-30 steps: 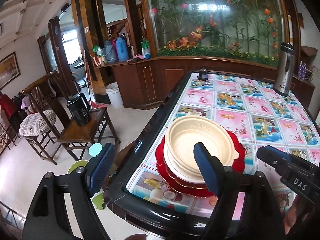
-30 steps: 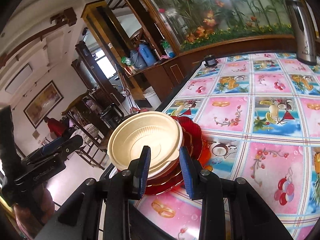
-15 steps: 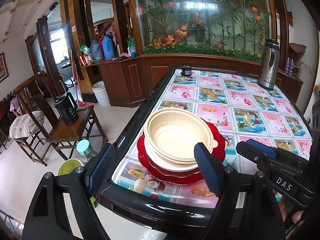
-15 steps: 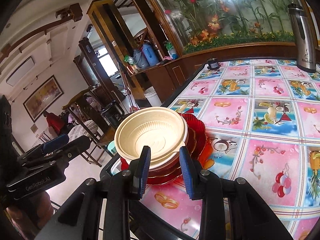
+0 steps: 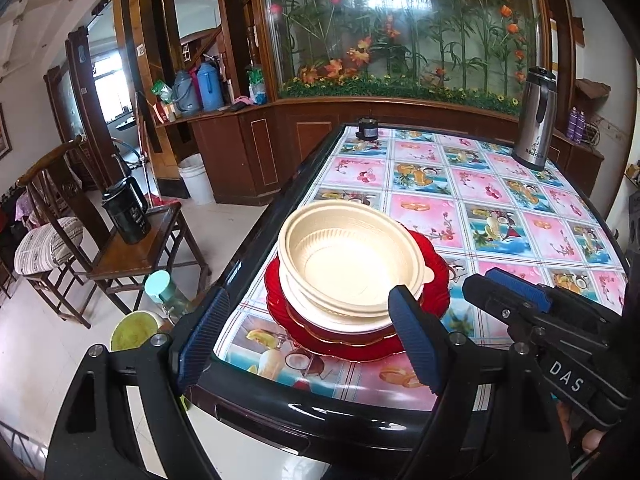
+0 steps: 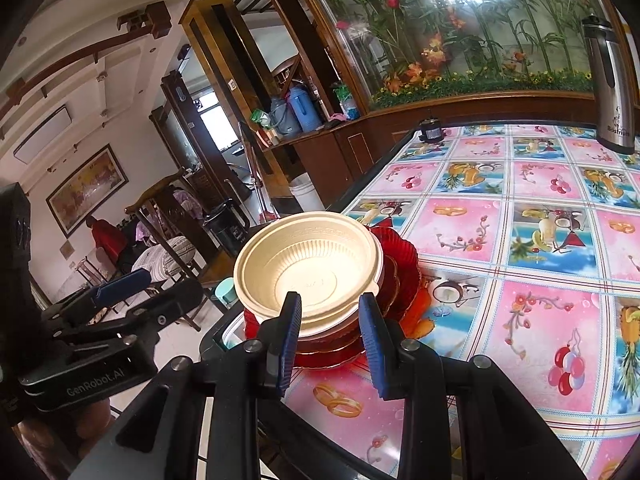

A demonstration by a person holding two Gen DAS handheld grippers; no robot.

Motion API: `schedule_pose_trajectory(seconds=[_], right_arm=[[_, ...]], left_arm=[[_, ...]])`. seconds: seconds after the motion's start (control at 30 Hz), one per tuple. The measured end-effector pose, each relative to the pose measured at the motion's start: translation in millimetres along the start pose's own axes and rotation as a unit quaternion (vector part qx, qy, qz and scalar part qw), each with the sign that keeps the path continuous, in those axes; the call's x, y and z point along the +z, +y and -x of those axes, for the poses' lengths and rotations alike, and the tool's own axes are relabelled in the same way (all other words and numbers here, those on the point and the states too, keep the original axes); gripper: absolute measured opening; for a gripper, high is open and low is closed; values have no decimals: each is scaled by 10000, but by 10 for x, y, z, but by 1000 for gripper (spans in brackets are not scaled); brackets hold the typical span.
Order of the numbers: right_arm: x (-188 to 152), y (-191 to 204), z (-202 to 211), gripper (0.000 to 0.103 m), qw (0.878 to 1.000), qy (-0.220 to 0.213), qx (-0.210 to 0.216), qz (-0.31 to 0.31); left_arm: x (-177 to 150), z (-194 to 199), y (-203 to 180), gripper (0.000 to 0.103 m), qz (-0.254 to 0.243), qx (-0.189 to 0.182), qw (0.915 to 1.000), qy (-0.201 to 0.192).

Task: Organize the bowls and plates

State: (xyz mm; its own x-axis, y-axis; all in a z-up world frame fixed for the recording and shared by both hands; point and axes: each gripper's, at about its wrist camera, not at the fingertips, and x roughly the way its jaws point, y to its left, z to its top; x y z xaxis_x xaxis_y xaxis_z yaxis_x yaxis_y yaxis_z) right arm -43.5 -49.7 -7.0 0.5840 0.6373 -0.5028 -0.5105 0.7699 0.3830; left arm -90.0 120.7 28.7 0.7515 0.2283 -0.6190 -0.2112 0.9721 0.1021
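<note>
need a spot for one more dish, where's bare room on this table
Most of the table is bare: the broad stretch right of the red plates, running back to the steel flask and the small black jar. It is crowded at the near left edge, where the cream bowls sit stacked on the plates.

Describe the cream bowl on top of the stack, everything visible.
The cream bowl is round, ribbed inside, with a stepped rim and a small tab at one side; it looks like thin plastic. It sits upright and empty, nested on more cream bowls above the red plates, near the table corner. Neither tool touches it.
</note>
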Motion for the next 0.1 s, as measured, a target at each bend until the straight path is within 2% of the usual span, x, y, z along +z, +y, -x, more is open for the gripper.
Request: schedule_pose_trajectory(seconds=[0.1], right_arm=[[-17, 27, -36, 32, 9999, 10, -63, 86]], left_arm=[[-22, -26, -6, 82, 42, 38, 10000, 53]])
